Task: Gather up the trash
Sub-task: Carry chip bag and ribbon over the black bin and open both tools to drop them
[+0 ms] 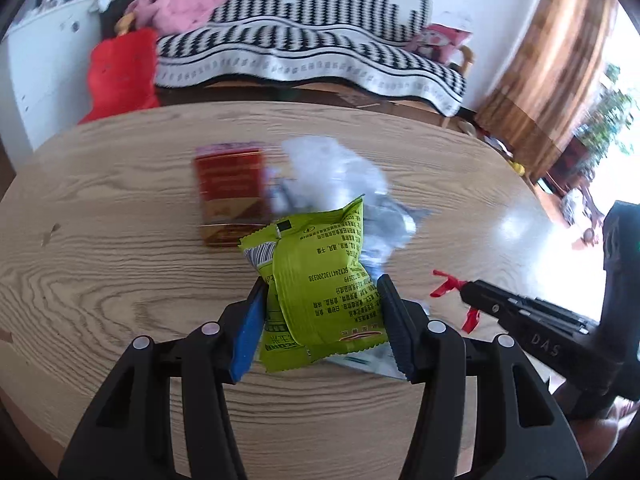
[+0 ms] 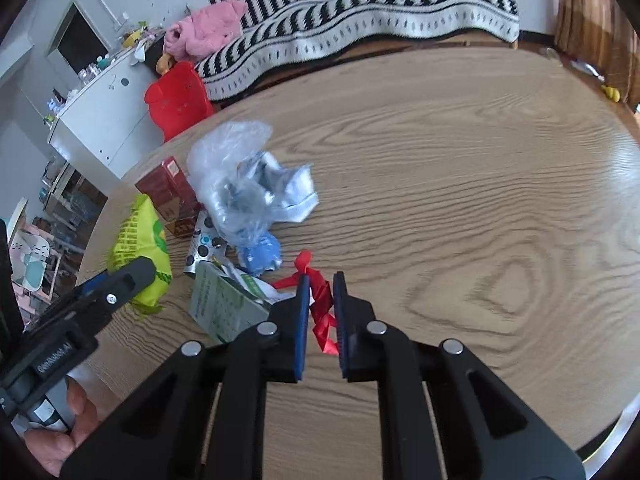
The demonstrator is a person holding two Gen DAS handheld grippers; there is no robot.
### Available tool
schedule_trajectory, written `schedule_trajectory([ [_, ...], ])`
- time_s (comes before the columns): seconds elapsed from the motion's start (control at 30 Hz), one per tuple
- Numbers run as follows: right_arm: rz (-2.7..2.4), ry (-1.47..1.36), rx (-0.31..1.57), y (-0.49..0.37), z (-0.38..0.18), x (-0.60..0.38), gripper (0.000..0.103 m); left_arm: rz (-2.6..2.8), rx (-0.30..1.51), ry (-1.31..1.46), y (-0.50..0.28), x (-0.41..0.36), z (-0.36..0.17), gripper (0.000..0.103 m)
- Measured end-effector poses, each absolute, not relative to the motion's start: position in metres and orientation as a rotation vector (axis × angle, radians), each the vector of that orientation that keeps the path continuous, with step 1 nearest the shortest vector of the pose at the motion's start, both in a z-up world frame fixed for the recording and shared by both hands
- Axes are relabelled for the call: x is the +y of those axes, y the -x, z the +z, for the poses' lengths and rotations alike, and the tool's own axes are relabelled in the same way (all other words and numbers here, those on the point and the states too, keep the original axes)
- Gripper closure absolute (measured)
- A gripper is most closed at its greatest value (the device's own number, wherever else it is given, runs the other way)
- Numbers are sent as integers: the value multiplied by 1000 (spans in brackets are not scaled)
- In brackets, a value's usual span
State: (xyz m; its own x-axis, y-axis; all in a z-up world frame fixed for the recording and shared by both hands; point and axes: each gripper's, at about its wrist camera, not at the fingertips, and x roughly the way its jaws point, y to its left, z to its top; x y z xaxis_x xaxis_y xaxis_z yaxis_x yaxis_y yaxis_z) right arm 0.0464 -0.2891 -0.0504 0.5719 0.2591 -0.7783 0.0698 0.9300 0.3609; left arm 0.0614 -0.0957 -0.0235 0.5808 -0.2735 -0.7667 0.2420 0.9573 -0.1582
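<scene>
My left gripper (image 1: 322, 284) is shut on a green snack packet (image 1: 320, 276), held over the wooden table (image 1: 100, 280); the packet also shows in the right wrist view (image 2: 140, 248). My right gripper (image 2: 321, 280) is shut on a red ribbon (image 2: 322, 300), also visible in the left wrist view (image 1: 448, 286). On the table lie a red box (image 1: 230, 192), a clear plastic bag (image 2: 228, 176) with crumpled paper (image 2: 296, 192), a blue wrapper (image 2: 260, 254), a spotted silver wrapper (image 2: 202, 248) and a grey-green carton (image 2: 224, 308).
A black-and-white striped sofa (image 1: 320, 40) stands beyond the table, with pink clothing (image 1: 180, 4) on it. A red stool (image 2: 178, 100) and a white cabinet (image 2: 104, 120) are at the left. A brown curtain (image 1: 552, 60) hangs at the right.
</scene>
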Motion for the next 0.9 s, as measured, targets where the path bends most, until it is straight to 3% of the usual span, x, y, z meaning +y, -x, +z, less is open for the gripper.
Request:
schedule_trajectory([
  [0.47, -271, -449, 908, 103, -49, -478, 90, -633, 860, -128, 27, -270, -23, 49],
  [0.9, -535, -600, 936, 250, -106, -613, 90, -1003, 869, -314, 150, -432, -71, 49],
])
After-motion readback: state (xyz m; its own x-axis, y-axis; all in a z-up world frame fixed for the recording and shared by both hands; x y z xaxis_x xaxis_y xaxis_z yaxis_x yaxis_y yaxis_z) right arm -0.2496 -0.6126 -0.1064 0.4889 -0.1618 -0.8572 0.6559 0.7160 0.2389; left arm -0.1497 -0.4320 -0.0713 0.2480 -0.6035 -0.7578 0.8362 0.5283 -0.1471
